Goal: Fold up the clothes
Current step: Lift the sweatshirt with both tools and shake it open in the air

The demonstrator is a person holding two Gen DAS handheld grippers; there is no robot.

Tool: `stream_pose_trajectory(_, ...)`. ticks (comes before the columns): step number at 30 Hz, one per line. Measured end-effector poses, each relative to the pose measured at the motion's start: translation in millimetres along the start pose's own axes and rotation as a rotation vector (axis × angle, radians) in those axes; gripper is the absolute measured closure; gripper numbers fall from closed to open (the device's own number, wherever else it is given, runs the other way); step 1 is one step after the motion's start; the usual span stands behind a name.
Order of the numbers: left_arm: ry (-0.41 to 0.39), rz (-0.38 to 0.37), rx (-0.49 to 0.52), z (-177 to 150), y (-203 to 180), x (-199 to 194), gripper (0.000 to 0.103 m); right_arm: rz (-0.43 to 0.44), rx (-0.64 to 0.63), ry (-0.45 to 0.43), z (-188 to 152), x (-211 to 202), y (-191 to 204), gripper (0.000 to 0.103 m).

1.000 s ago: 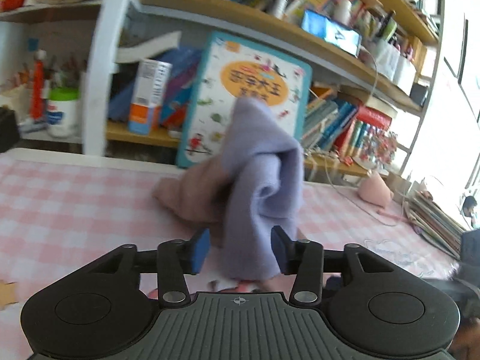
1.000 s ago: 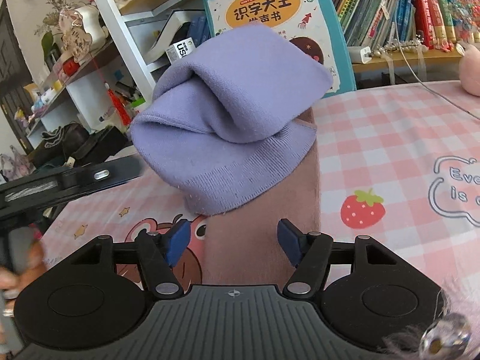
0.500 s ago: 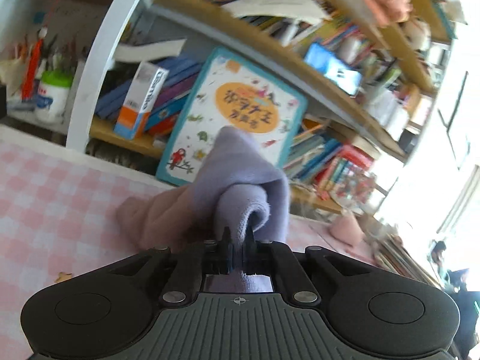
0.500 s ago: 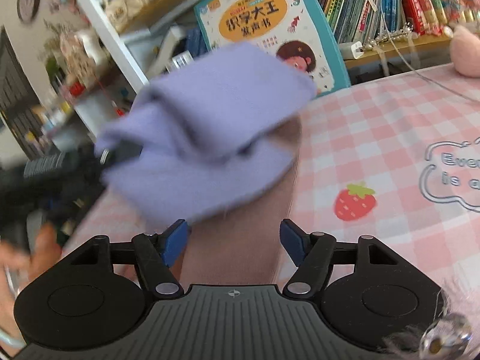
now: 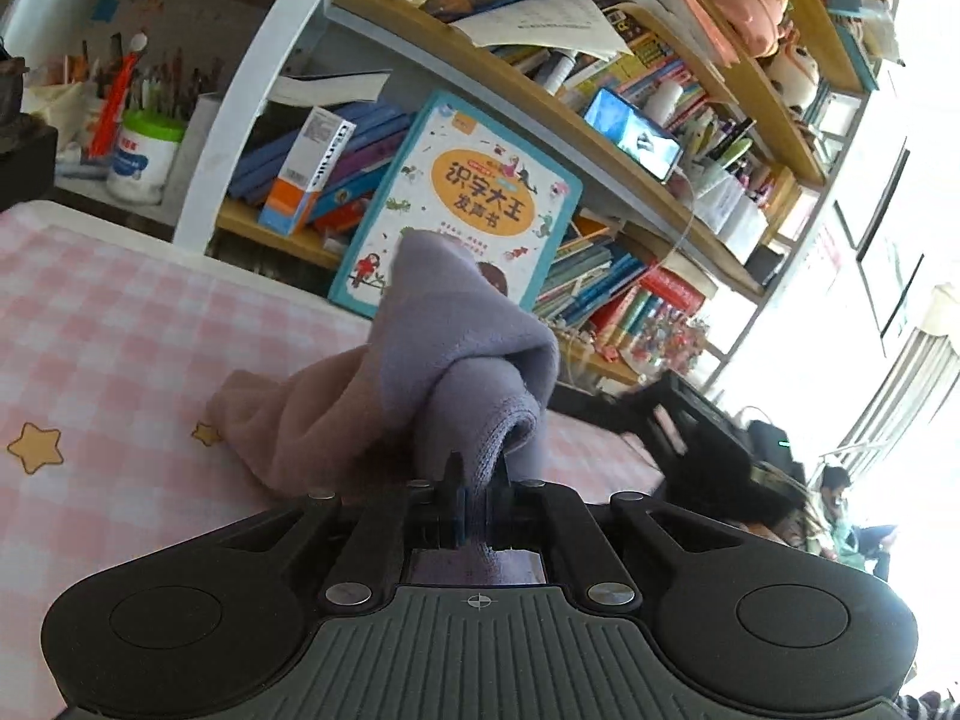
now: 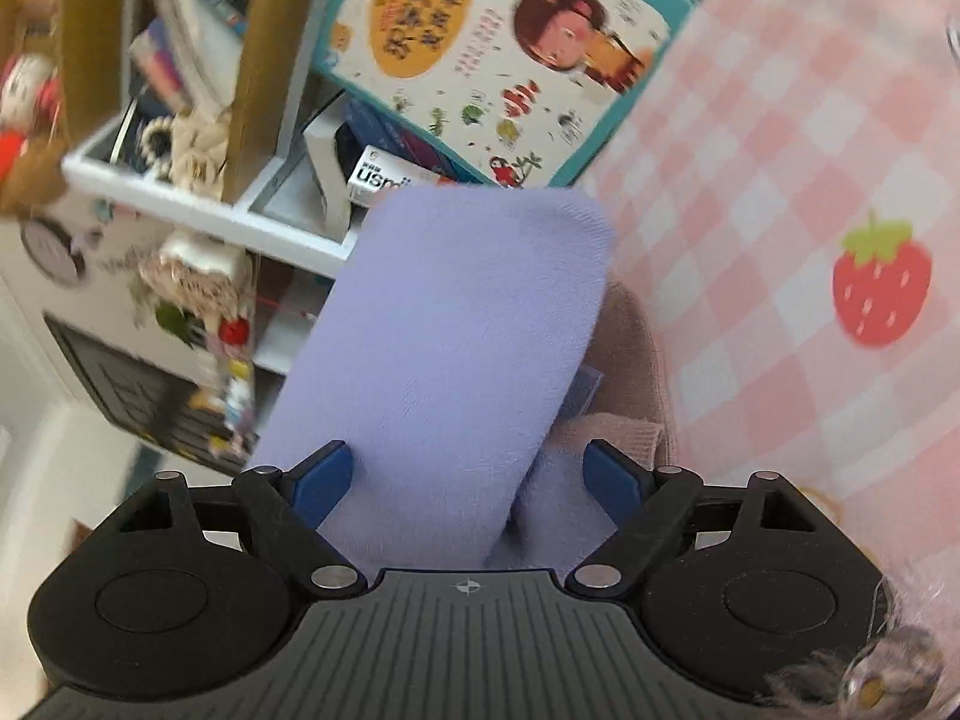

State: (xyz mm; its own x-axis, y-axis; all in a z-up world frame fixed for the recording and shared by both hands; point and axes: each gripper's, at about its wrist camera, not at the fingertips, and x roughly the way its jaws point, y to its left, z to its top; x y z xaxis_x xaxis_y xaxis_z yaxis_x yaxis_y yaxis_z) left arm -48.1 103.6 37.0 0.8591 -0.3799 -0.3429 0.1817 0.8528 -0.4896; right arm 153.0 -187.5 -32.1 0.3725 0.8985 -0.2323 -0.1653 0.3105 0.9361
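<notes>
A lilac knit garment [image 5: 456, 348] with a dusty-pink part [image 5: 306, 420] is bunched up over the pink checked tablecloth [image 5: 120, 324]. My left gripper [image 5: 477, 480] is shut on the lilac ribbed edge, which is pinched between its jaws. In the right wrist view the lilac fabric [image 6: 456, 348] rises as a tall fold between the blue pads [image 6: 321, 474] of my right gripper [image 6: 465, 474]. Its jaws are opening, wide apart, and the pads do not press on the cloth. The pink part [image 6: 630, 372] lies just behind.
A bookshelf [image 5: 540, 102] crammed with books, boxes and toys stands right behind the table. A teal picture book [image 5: 462, 204] leans against it close to the garment. The cloth shows a strawberry print [image 6: 882, 282] to the right. My right gripper's black body [image 5: 690, 426] appears at the right.
My left gripper closed on the lilac edge and pulled it along sideways. The right gripper rolled strongly, tilting its view, and its jaws spread wider around the fold.
</notes>
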Motion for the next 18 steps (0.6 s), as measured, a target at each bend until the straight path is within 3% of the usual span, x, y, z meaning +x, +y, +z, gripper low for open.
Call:
stream_pose_trajectory(3, 0.008, -0.006, 0.018, -1.2, -0.1, -7.9, 0.099, 0.036, 0.113, -0.022, 4.8, 1.6, -15.2, 0.026)
stream_pose_trajectory(5, 0.015, -0.001, 0.022, -2.9, 1.0, -10.2, 0.099, 0.097, 0.181, -0.012, 5.6, 4.7, -23.4, 0.041)
stream_pose_trajectory(6, 0.018, 0.001, 0.024, -3.7, 1.6, -11.3, 0.099, 0.119, 0.203, -0.003, 5.1, 6.4, -25.6, 0.052)
stream_pose_trajectory(7, 0.019, 0.003, 0.022, -4.9, 2.1, -12.8, 0.099, 0.137, 0.211, 0.003, 4.5, 7.7, -26.5, 0.070)
stream_pose_trajectory(9, 0.017, 0.015, 0.024, -6.0, 2.4, -14.9, 0.099, 0.164, 0.192, 0.003, 3.9, 7.0, -23.9, 0.091)
stream_pose_trajectory(12, 0.028, 0.034, 0.061, -6.4, -3.3, -14.1, 0.099, 0.213, 0.117, -0.077, 8.5, -12.2, -9.5, 0.092)
stream_pose_trajectory(15, 0.059, -0.027, 0.112, -7.6, -19.7, -3.3, 0.099, 0.283, 0.014, -0.214, 23.9, -51.9, 18.5, 0.092)
stream_pose_trajectory(18, 0.084, -0.117, 0.172, -8.5, -41.4, 9.2, 0.099, 0.280, -0.134, -0.341, 43.2, -96.9, 61.5, 0.092)
